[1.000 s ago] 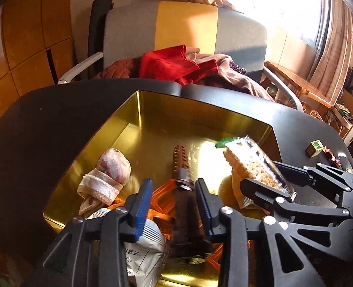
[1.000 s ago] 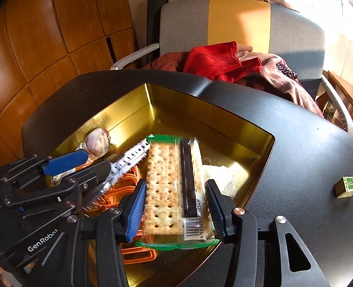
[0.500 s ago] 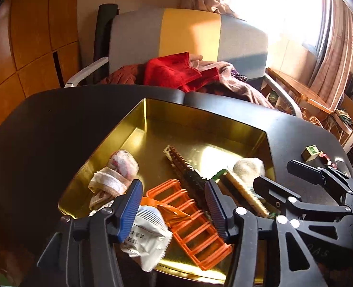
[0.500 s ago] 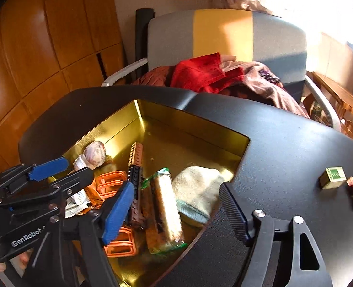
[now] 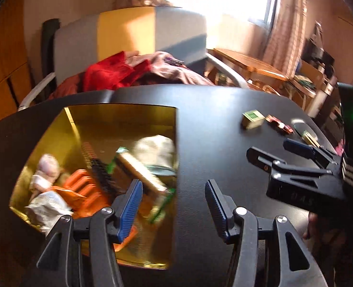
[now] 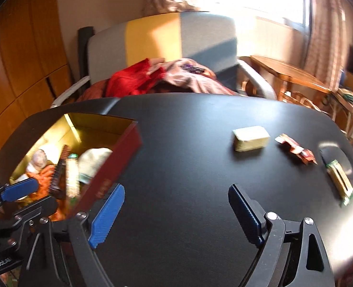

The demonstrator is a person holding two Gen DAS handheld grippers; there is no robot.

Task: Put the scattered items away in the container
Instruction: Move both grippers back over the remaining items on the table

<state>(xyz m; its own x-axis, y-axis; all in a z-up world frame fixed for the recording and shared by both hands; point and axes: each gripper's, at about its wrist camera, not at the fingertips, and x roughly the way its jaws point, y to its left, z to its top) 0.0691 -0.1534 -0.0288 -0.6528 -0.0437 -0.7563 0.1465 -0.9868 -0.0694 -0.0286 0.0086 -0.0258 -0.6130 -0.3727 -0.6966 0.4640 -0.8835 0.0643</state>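
Observation:
The gold-lined tin (image 5: 119, 112) (image 6: 126, 143) sits at the left of the black table. In it lie a cracker pack (image 5: 140, 172) (image 6: 72, 177), a cream cloth (image 5: 155, 150), a dark comb-like strip (image 5: 100, 174), an orange rack (image 5: 81, 186) and wrapped bundles. On the table to the right lie a small yellow-green box (image 6: 250, 141) (image 5: 253, 118), a red wrapper (image 6: 296, 151) and a green-edged packet (image 6: 340, 181). My left gripper (image 5: 174, 205) is open and empty at the tin's right edge. My right gripper (image 6: 176, 215) is open and empty over bare table, short of the box.
A grey and yellow chair (image 6: 162, 45) piled with red and pink clothes (image 6: 138, 79) stands behind the table. Wooden furniture (image 6: 293, 76) stands at the back right. The black table (image 6: 188, 167) curves away at its right edge.
The right gripper let go of the cracker pack into the tin and opened. Both grippers then swung right, away from the tin toward the items on the table.

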